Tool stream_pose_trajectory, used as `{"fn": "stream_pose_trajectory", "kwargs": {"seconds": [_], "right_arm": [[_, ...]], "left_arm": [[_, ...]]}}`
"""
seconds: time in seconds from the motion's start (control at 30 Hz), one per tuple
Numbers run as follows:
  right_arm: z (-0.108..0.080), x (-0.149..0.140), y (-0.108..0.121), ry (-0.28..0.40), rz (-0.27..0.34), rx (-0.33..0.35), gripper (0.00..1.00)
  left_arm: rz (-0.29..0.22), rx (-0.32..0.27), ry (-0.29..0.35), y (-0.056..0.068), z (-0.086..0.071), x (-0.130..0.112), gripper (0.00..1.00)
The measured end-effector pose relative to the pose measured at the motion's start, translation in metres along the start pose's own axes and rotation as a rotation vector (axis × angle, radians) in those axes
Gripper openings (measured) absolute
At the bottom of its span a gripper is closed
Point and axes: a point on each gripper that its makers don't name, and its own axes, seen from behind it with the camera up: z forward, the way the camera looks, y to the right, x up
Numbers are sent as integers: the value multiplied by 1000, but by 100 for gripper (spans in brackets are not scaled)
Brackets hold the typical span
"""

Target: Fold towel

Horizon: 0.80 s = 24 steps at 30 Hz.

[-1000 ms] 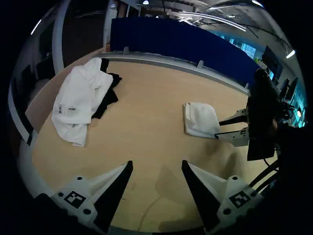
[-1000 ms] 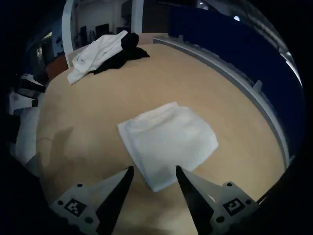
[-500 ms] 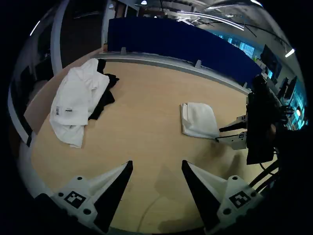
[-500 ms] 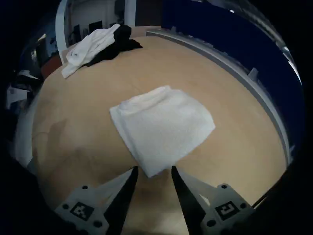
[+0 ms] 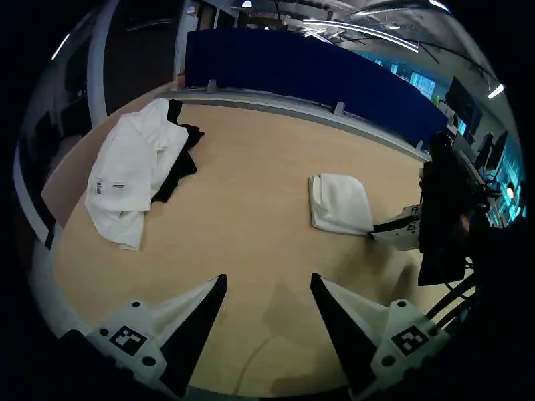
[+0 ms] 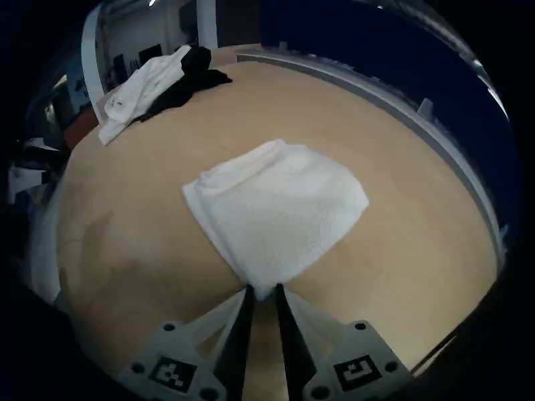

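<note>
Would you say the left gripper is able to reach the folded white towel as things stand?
Probably yes: the left gripper is open, and only bare table lies between it and the towel. The right gripper pinches one towel corner, off to the side.

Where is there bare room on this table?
Free: the wide table stretch between the folded towel and the clothes pile, and the wood before the left hand-held gripper. Crowded: the pile's corner, and the towel corner pinched by the right hand-held gripper.
</note>
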Motion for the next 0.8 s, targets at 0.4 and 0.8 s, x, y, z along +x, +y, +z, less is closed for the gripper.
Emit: {"fn": "stream_pose_trajectory", "kwargs": {"seconds": [0.4,0.8], "right_arm": [[-13,15,8,43,-2,-29,5],[-79,100,29,211,-4,-44,4]], "left_arm": [[6,-11,8,5,-4,3,93],[27,-37,51,14,-8,22,93]]}}
